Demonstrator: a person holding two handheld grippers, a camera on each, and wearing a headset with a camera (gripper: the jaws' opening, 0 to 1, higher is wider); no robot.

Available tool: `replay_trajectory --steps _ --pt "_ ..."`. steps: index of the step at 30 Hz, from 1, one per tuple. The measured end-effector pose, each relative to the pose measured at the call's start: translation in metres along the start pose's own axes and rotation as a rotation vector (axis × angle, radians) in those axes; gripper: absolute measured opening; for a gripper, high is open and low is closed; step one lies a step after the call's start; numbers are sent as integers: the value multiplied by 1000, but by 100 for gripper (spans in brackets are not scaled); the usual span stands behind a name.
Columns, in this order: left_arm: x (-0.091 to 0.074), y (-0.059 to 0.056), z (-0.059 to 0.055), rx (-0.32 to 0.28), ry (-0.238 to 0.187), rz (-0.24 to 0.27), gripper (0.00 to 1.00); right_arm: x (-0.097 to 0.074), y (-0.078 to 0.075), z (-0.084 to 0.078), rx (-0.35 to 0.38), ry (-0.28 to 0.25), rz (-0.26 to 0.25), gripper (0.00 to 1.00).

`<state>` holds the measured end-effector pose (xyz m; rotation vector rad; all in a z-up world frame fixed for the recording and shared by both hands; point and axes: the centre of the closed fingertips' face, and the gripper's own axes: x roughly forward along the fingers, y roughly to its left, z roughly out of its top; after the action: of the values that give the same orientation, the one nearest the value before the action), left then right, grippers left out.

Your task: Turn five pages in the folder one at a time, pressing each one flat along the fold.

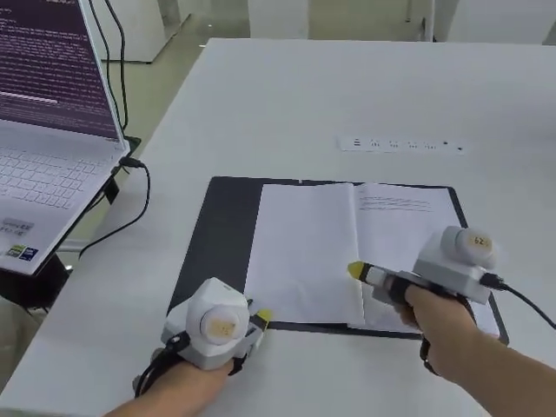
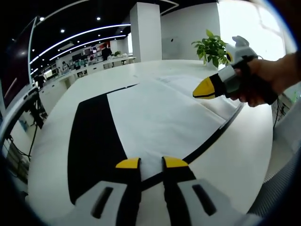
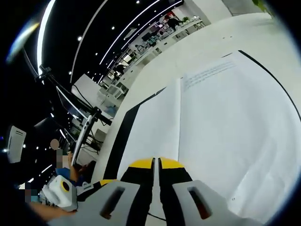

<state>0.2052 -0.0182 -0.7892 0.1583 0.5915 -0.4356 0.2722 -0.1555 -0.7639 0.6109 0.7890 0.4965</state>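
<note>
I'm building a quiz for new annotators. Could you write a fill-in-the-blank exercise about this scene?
1. The black folder lies ___ on the white table.
2. The shut tips of the right gripper sit by the ___ between the two pages.
3. To the left of the folder stands an open ___.
4. The power strip beyond the folder is ___ in colour.

Missing words: open; fold; laptop; white.

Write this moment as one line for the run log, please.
folder: open on table | right gripper: shut, tip at fold, near lower edge | left gripper: jaws slightly apart, at lower edge of left page
</note>
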Motion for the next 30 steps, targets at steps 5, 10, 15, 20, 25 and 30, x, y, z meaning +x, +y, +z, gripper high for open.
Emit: replay_trajectory --steps 5,10,15,20,25,30 --pt "0 0 0 1 10 4 16 12 -6 10 57 17 12 0" --pt "-1 0 0 -1 18 12 16 23 -14 18 135 26 16 0" --pt "0 0 0 -3 24 15 15 33 -18 25 315 32 46 0" --pt "0 0 0 2 25 18 15 40 -23 33 347 38 46 0" --pt "0 0 0 0 24 20 15 46 -23 40 424 26 68 0" --pt "0 0 0 -1 18 20 15 54 -24 50 491 -2 79 0"
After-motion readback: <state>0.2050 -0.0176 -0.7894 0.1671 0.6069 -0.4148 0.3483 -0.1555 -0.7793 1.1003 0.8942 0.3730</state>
